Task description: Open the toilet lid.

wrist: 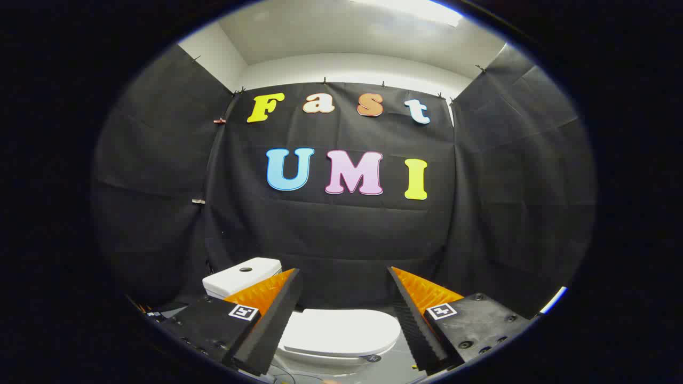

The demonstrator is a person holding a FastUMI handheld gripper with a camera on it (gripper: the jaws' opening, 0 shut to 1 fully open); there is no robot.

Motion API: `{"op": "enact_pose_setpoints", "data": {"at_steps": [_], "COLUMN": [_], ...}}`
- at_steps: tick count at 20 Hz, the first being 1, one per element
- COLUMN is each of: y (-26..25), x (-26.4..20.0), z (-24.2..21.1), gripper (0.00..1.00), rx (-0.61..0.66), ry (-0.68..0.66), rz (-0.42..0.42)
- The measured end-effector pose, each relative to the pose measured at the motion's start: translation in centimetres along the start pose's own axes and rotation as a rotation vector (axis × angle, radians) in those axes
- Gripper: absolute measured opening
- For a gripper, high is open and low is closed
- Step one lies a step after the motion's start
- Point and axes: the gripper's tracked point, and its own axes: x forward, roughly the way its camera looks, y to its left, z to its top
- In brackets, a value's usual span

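Gripper [341,277] fingers spread wide, holding nothing; between and beyond them we see the toilet lid [339,332] closed, with the tank [241,276] behind the left finger.

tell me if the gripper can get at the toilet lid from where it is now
Probably yes. The gripper is open, its fingers spread wide, and the closed toilet lid lies between and just beyond them with nothing in the way. The tank stands off to one side, behind one finger.

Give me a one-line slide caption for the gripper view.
Open gripper hovers above white toilet's closed lid, seen between its spread jaws; white tank beyond.
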Motion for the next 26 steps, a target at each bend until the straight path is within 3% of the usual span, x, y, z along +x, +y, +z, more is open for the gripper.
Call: {"op": "enact_pose_setpoints", "data": {"at_steps": [14, 26], "y": [-0.6, -1.3], "x": [-0.8, -0.4], "z": [0.1, -1.4], "gripper": [0.98, 0.98], "rx": [-0.024, 0.046], "ry": [-0.002, 0.043], "rz": [-0.021, -0.015]}}
